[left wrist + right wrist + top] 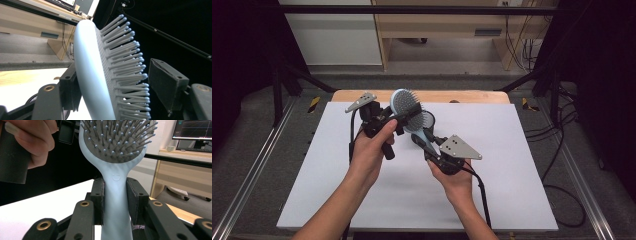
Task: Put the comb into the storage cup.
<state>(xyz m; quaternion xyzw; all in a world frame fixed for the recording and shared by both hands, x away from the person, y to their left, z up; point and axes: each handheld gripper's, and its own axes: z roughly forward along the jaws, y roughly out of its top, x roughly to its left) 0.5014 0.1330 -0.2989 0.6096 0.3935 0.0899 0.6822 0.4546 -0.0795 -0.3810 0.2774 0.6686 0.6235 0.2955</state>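
A pale blue hairbrush [404,102] with grey bristles is held up over the white table. My right gripper [424,142] is shut on its handle, and both pads press the handle's sides in the right gripper view [115,195]. My left gripper [408,114] reaches in from the left around the brush head [87,62]. Its one pad [71,85] lies against the smooth back. The other pad [166,82] stands just off the bristle tips, which are not bent. A person's hand holds each gripper.
A white sheet [412,200] covers the wooden table [472,96]. A round dark mesh-like object [429,120] sits just behind the brush. Black frame bars and cables run along both sides, and wooden furniture stands beyond the far edge.
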